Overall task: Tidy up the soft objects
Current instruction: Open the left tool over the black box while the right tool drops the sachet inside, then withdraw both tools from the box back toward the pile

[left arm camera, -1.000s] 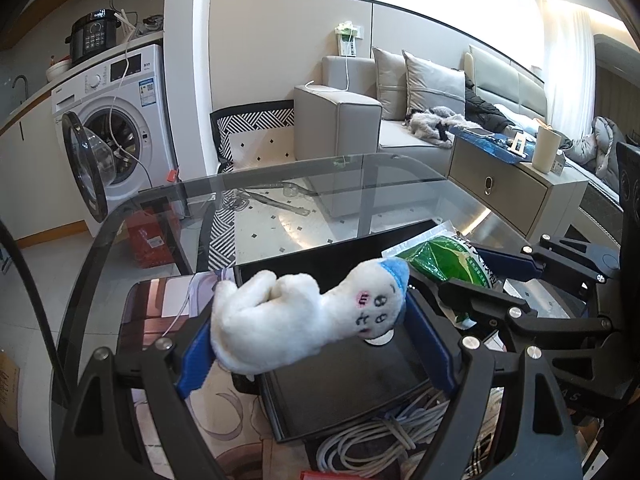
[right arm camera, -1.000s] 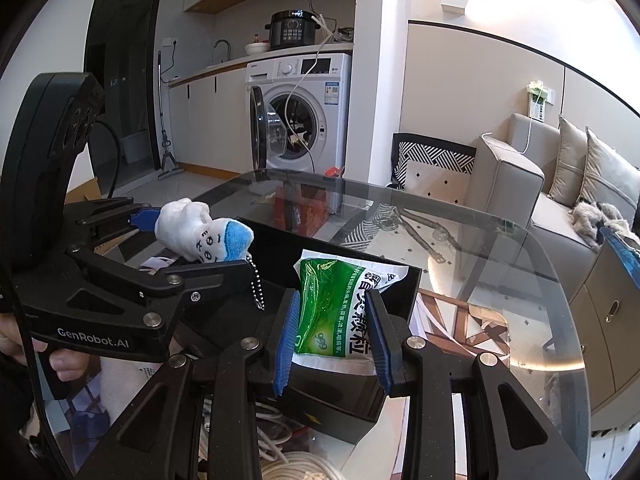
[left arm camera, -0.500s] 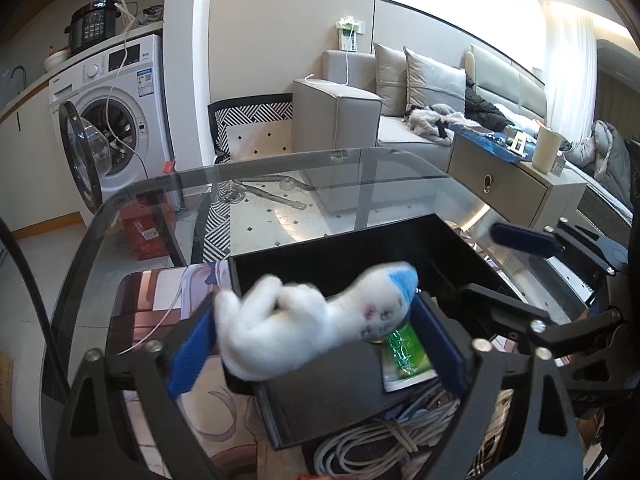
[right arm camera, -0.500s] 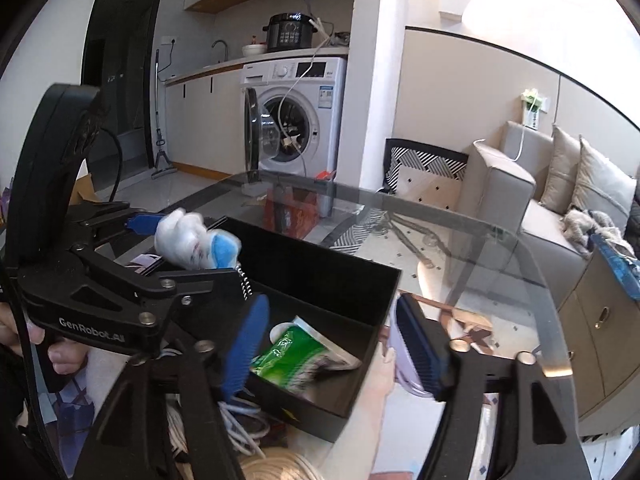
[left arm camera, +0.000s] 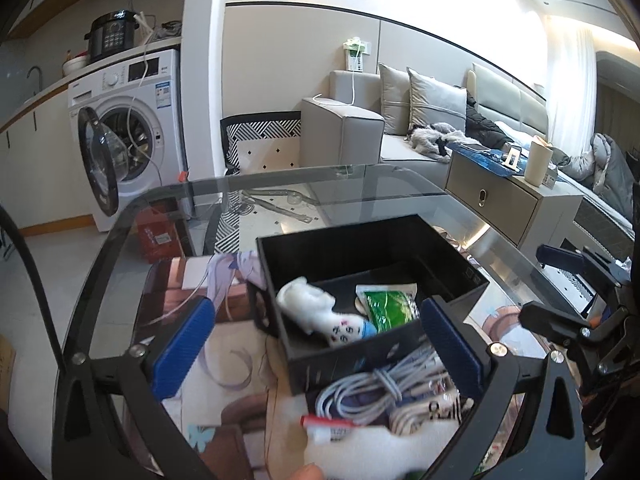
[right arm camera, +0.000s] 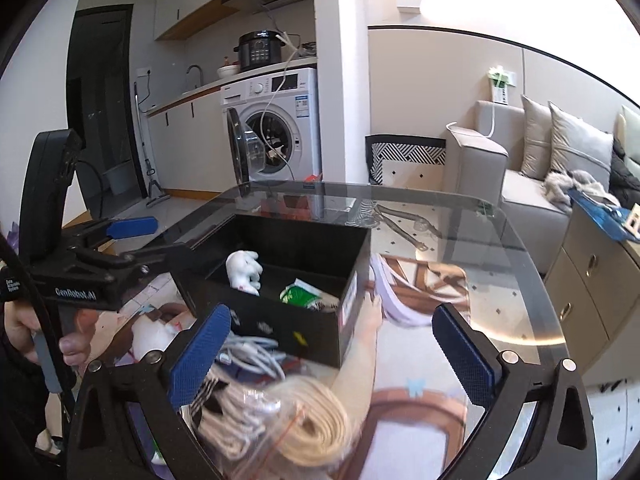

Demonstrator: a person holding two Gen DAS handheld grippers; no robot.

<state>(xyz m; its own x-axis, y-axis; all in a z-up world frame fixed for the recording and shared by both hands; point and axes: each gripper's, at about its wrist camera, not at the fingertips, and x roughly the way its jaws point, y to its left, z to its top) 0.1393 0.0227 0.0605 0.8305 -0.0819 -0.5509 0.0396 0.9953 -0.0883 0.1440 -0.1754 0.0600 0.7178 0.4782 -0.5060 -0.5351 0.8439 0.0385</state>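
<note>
Both jaws spread wide and empty, plush toy (left arm camera: 316,312) lying in black box (left arm camera: 456,280) beyond them

**What's sitting where**

Plush toy (left arm camera: 316,312) and packet (left arm camera: 386,304) are found inside the box (left arm camera: 452,264), packet at the toy's 3 o'clock. Cables (left arm camera: 372,392) are piled at the box's 6 o'clock, all on the glass table (left arm camera: 360,188).
</note>
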